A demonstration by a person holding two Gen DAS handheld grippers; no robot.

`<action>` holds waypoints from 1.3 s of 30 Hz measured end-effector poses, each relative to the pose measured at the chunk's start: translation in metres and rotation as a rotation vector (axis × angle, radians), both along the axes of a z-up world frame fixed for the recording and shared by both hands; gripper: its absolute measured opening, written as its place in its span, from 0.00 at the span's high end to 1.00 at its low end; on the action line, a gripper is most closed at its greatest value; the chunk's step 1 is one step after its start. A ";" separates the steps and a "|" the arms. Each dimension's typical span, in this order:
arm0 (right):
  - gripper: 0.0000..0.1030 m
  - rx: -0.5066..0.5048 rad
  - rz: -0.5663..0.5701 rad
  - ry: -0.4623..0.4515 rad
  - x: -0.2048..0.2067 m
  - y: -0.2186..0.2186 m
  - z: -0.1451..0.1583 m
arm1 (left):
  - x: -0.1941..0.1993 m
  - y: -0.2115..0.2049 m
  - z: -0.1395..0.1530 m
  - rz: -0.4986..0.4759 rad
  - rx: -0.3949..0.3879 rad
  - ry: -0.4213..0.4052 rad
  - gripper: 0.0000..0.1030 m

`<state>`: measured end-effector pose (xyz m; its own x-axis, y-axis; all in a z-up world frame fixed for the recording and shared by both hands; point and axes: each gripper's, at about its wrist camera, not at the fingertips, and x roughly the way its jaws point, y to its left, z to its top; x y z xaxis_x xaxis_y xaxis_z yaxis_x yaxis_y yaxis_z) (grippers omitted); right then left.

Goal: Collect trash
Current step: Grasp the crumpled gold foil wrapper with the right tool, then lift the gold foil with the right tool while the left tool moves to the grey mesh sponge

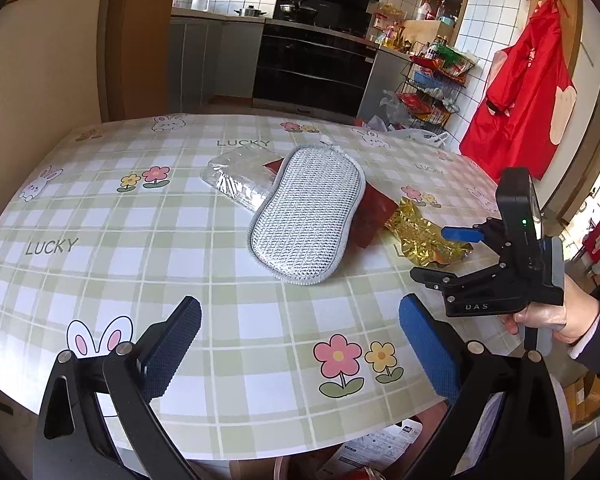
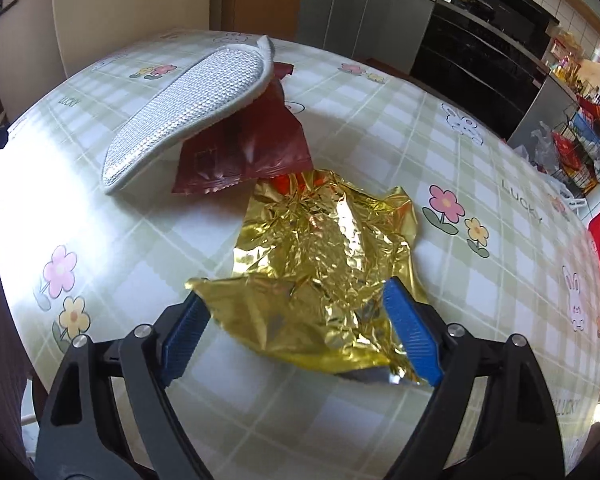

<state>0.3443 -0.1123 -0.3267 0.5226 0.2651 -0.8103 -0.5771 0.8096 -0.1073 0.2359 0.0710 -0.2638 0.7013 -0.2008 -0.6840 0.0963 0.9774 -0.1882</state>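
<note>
The right hand-held gripper (image 2: pixel 296 328) is spread wide, grasping nothing, its 2 blue pads straddling the near edge of the crumpled gold foil wrapper (image 2: pixel 324 264) that lies on the counter (image 2: pixel 380 120). The left hand-held gripper (image 1: pixel 300 354) is likewise released and hangs over bare tablecloth, well short of the scrubbing sponge (image 1: pixel 306 212).

Taking the sponge as landmark: the gold wrapper lies just to its right, the dark red sachet (image 2: pixel 244 148) is partly trapped beneath it, and the clear ribbed plastic pack (image 1: pixel 240 178) sits on its far left side, touching it.

Likely trouble: thin foil may slide or flatten under the pads, so closing could catch only a corner and tear it, or pinch the tablecloth. The wrapper's far edge touches the red sachet, so a lift might drag that along. Pulling the sachet later could tip the sponge, which leans on it.

Count: 3 pieces of trash by my judgement (1 gold wrapper, 1 red sachet, 1 clear pack), 1 sponge, 2 grippers. No bin shows in either view.
</note>
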 end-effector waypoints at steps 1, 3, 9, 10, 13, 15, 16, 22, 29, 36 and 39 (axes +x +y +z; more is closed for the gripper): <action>0.20 0.005 0.002 0.010 0.002 0.000 -0.001 | 0.002 -0.001 -0.001 -0.003 0.002 0.001 0.06; 0.20 0.009 0.004 0.014 0.005 0.002 -0.002 | 0.004 -0.001 -0.002 -0.002 0.001 0.003 0.06; 0.20 0.015 0.001 0.026 0.006 -0.001 -0.003 | 0.003 -0.001 -0.011 0.013 -0.019 0.022 0.06; 0.20 0.016 0.001 0.029 0.006 -0.001 -0.003 | 0.003 -0.001 -0.012 0.013 -0.018 0.024 0.06; 0.22 0.023 -0.007 0.043 0.007 -0.003 -0.003 | 0.003 -0.002 -0.013 0.011 -0.014 0.028 0.06; 0.26 0.024 -0.022 0.042 0.007 -0.006 -0.002 | 0.003 -0.003 -0.012 0.008 -0.009 0.027 0.06; 0.29 0.025 -0.030 0.039 0.007 -0.008 -0.001 | 0.003 -0.003 -0.012 0.005 -0.005 0.026 0.06; 0.38 0.067 -0.087 0.022 0.004 -0.025 0.003 | 0.006 -0.006 -0.012 -0.014 0.017 0.021 0.06; 0.76 0.231 -0.203 0.005 -0.007 -0.057 0.018 | 0.013 -0.006 -0.015 -0.016 0.037 0.020 0.06; 0.87 0.458 -0.355 -0.024 -0.026 -0.097 0.036 | 0.026 -0.015 -0.025 -0.045 0.090 0.031 0.06; 0.89 0.542 -0.404 -0.023 -0.035 -0.107 0.040 | 0.035 -0.023 -0.030 -0.064 0.130 0.033 0.06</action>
<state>0.3094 -0.2192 -0.2872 0.6811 0.4116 -0.6055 -0.2205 0.9040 0.3663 0.2713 0.0484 -0.2939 0.6665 -0.1524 -0.7298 0.1553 0.9858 -0.0641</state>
